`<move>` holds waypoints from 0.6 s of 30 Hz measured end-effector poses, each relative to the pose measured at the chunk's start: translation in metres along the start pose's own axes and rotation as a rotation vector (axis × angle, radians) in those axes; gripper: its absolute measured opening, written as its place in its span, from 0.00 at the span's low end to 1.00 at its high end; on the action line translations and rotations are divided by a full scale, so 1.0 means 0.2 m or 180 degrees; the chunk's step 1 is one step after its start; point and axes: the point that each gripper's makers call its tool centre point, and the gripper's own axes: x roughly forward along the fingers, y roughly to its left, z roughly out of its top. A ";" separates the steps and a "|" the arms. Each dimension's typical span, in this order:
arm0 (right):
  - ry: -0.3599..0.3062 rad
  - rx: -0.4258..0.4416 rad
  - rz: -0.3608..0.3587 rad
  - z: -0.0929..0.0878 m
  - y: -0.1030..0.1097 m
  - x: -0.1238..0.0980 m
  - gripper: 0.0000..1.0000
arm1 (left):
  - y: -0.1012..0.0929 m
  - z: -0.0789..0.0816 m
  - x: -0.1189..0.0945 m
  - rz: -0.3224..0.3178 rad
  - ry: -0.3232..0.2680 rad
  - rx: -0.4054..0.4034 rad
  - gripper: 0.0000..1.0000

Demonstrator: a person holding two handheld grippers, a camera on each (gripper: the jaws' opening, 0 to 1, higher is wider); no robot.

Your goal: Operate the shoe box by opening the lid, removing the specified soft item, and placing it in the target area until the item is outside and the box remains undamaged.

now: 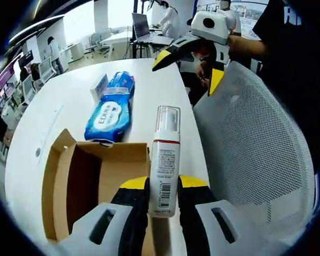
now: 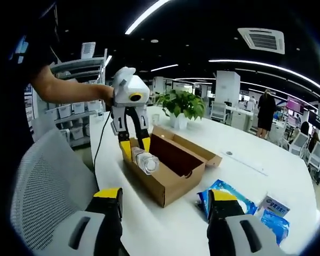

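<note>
A white foam-pump bottle [image 1: 166, 160] with a red band stands upright between my left gripper's [image 1: 164, 184] yellow-tipped jaws, which are shut on its lower body. It hangs over the right edge of the open cardboard shoe box [image 1: 56, 181]. In the right gripper view the left gripper [image 2: 134, 145] holds the bottle [image 2: 146, 161] just above the box's near end [image 2: 149, 186]. My right gripper [image 2: 165, 197] is open and holds nothing, set back from the box; the left gripper view shows the right gripper [image 1: 189, 69] beyond the table's far corner.
Two blue wet-wipe packs [image 1: 111, 109] and a small white box lie on the white table [image 1: 58, 106] past the shoe box. A white mesh chair [image 1: 256, 149] stands at the table's edge. A potted plant [image 2: 181, 104] sits at the far end.
</note>
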 end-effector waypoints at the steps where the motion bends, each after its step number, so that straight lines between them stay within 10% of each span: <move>1: 0.0000 -0.0001 0.0017 0.00 0.01 0.00 0.61 | -0.01 0.01 0.00 -0.0017 -0.0013 0.0010 0.19; 18: -0.0066 -0.0081 0.0274 0.04 0.10 0.05 0.52 | -0.12 0.12 0.09 -0.0340 -0.0095 0.0256 0.19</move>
